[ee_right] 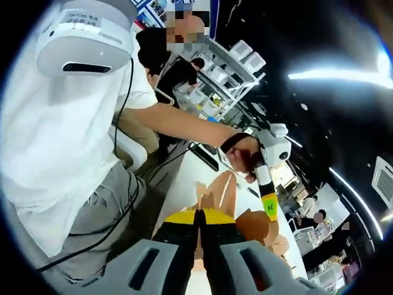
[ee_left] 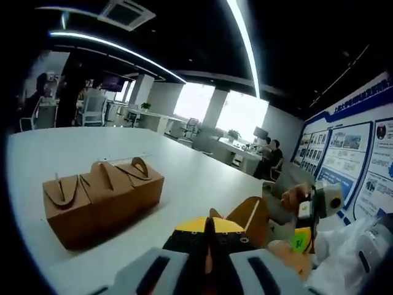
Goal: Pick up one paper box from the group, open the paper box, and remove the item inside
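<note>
The right gripper has its yellow-tipped black jaws pressed together on a flap of an opened brown paper box, whose flaps spread up and to the right over the white table. Just beyond the box, a person's hand grips the handle of the left gripper, which points down toward the cardboard. To the left sits the person in a white shirt and grey trousers. Far behind stand shelves.
</note>
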Motion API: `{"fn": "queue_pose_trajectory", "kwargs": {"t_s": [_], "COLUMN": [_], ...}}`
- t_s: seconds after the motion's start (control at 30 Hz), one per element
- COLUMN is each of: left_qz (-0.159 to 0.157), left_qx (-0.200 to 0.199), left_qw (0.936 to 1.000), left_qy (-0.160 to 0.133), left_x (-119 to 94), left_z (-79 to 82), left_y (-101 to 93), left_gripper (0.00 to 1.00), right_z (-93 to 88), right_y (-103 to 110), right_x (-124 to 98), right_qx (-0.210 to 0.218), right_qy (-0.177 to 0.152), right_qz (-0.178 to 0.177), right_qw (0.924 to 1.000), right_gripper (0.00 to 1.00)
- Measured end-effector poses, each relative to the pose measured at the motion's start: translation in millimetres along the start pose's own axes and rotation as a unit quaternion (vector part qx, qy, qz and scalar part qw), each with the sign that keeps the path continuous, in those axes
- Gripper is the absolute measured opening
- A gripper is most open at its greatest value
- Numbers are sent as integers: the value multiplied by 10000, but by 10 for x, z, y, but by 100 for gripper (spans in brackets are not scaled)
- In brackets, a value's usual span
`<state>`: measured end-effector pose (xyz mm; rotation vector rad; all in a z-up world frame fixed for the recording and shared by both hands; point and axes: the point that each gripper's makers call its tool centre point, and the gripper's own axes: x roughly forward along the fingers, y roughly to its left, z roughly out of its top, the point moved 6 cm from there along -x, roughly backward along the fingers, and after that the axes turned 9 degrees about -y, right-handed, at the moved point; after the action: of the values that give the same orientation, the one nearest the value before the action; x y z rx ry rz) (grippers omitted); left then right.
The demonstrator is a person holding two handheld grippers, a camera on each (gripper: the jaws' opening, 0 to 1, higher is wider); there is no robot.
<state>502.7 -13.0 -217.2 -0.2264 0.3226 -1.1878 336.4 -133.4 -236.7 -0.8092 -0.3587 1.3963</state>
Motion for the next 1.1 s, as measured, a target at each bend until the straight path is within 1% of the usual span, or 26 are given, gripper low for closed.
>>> {"fn": "queue_pose_trajectory", "kwargs": {"t_s": [0.13, 0.23, 0.33, 0.4, 0.5, 0.63, 0.7, 0.9, 1.1], "left_qz": [47, 53, 76, 133, 104, 154, 189, 370, 471], "left_qx": [-41, -147, -217, -287, -482, -549, -653, -761, -826], "left_qw": [10000, 9999, 9997, 9995, 9988, 9984, 9977, 9964, 9953], "left_qy": [-15, -40, -35, -26, -57, -50, -31, 79, 185], "left_x": [8, 25, 44, 63, 75, 88, 101, 149, 206], "left_z": [-3, -9, -13, -13, -2, -23, -44, -124, -226], "left_y": [64, 103, 150, 222, 292, 343, 395, 520, 572], "left_gripper": [3, 3, 4, 4, 4, 3, 3, 3, 3], "right_z": [-8, -20, -29, -36, -50, -69, -86, -134, -186], "right_y": [88, 139, 188, 219, 264, 308, 333, 398, 453], "right_x": [-11, -21, -19, -20, -20, -23, -19, 2, 40], "right_qx": [1, 58, 89, 91, 118, 146, 173, 265, 391], "right_qy": [26, 11, 11, 21, 29, 55, 61, 90, 110], "right_qz": [89, 115, 113, 122, 113, 105, 109, 148, 153], "right_qw": [10000, 9999, 9999, 9999, 9999, 9998, 9998, 9995, 9991], "right_gripper": [3, 4, 4, 4, 4, 4, 4, 4, 4]}}
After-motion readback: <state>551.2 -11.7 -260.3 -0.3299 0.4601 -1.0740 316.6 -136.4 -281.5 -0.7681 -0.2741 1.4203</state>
